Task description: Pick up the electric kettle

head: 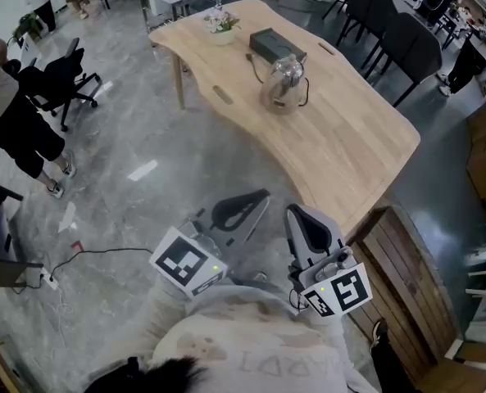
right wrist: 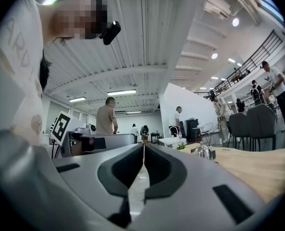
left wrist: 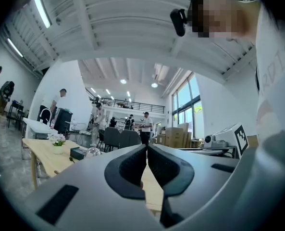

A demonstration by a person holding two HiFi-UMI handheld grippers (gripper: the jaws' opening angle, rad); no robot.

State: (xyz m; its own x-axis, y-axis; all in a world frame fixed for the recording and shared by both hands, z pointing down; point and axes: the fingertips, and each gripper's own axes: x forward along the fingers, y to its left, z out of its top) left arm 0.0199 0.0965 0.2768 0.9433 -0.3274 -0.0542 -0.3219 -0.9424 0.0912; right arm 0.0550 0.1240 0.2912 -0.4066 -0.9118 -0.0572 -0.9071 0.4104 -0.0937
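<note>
The electric kettle (head: 283, 81), clear glass with a dark cord, stands near the middle of the wooden table (head: 353, 146). Both grippers are held close to my body, short of the table's near corner and well away from the kettle. My left gripper (head: 265, 195) is shut with nothing between its jaws. My right gripper (head: 292, 210) is also shut and empty. In the left gripper view the kettle (left wrist: 93, 151) shows small at the left beyond the left gripper (left wrist: 146, 146). In the right gripper view the kettle (right wrist: 205, 151) stands to the right of the right gripper (right wrist: 143, 145).
A black box (head: 276, 45) and a potted flower (head: 221, 24) sit behind the kettle. Dark chairs (head: 406, 35) line the table's far side. An office chair (head: 62, 84) and a person (head: 13, 121) are at the left. A wooden crate (head: 411, 277) stands at the right.
</note>
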